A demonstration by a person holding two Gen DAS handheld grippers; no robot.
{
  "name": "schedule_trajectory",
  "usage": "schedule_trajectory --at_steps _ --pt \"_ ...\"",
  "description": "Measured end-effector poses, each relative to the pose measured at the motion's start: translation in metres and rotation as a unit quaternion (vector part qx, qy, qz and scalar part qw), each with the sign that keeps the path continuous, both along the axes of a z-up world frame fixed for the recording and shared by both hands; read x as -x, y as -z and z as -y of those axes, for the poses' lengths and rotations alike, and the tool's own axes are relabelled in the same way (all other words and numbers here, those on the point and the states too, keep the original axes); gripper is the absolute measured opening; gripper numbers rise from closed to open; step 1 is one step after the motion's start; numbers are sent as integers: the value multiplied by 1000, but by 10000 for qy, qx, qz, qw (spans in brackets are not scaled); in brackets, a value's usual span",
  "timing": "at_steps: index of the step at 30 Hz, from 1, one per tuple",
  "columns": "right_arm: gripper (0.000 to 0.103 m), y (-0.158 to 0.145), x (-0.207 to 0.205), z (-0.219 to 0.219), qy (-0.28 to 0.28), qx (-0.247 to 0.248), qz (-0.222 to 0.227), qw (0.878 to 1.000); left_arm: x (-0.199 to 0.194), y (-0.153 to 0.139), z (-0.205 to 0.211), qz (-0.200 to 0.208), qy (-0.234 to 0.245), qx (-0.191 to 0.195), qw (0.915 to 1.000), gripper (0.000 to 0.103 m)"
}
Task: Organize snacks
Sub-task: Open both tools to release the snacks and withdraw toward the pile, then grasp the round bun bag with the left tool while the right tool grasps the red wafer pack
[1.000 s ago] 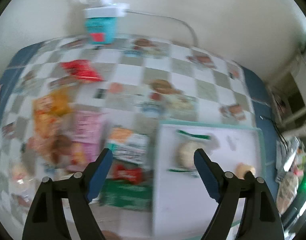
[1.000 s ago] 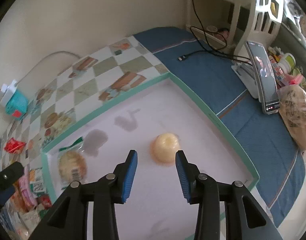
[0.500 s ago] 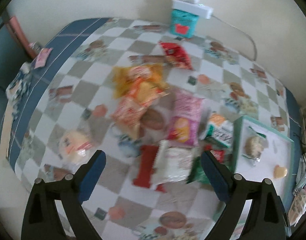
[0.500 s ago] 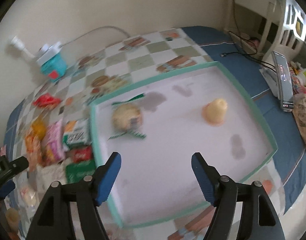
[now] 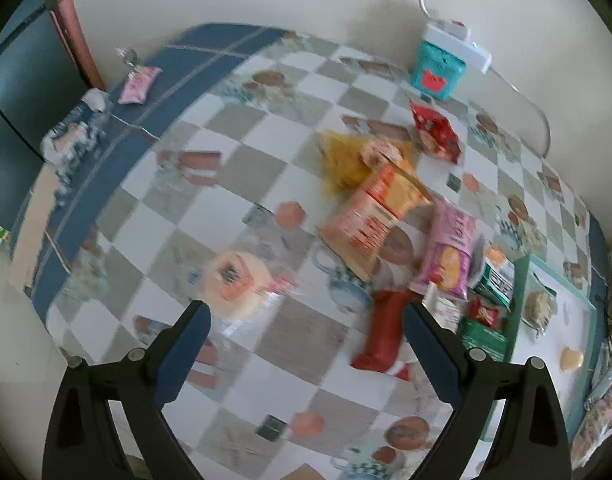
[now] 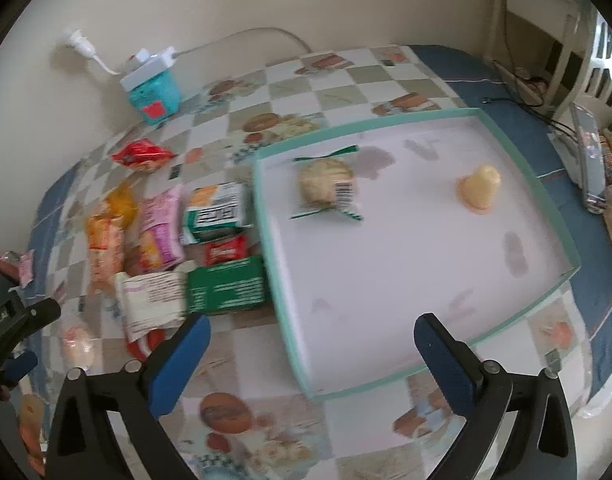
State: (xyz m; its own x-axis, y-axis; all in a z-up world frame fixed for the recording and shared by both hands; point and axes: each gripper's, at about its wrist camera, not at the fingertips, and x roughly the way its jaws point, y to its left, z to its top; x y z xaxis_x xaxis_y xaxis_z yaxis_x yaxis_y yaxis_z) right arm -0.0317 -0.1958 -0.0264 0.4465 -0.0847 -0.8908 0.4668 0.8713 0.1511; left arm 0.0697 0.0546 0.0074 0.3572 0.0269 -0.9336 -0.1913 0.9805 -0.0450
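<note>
My left gripper (image 5: 306, 320) is open over the checkered table, with a round wrapped pastry (image 5: 235, 280) just beyond its left finger and a red stick packet (image 5: 386, 332) by its right finger. Further on lie an orange packet (image 5: 376, 216) and a pink packet (image 5: 450, 244). My right gripper (image 6: 312, 328) has its jaws opening with nothing between them, above the near left corner of the teal-rimmed tray (image 6: 277, 288). Inside the tray lie a wrapped cookie (image 6: 328, 186) and a yellow jelly cup (image 6: 478, 192). A green box (image 6: 225, 290) and a white packet (image 6: 151, 304) sit left of the tray.
A teal box (image 6: 153, 94) with a power strip on top stands by the wall, a red packet (image 6: 143, 154) in front of it. A phone (image 6: 586, 152) stands right of the tray. The table's blue border (image 5: 117, 168) and edge run along the left.
The right gripper opened wide from nearly shut around the jelly cup and drew back to the tray's near corner. The left gripper swung left from the tray to the snack pile and pastry.
</note>
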Motion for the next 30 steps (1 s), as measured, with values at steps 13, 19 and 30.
schedule_trajectory --at_steps 13,19,30 --pt "103 1 -18 -37 -428 -134 131 9989 5 -10 -83 286 -704 -170 9970 97" --pt "103 8 -30 -60 -631 -293 39 9976 7 15 -127 22 -1205 -83 9927 97" --pt "103 27 -45 -98 -990 -383 -273 9940 4 34 -135 -147 -989 215 9948 97"
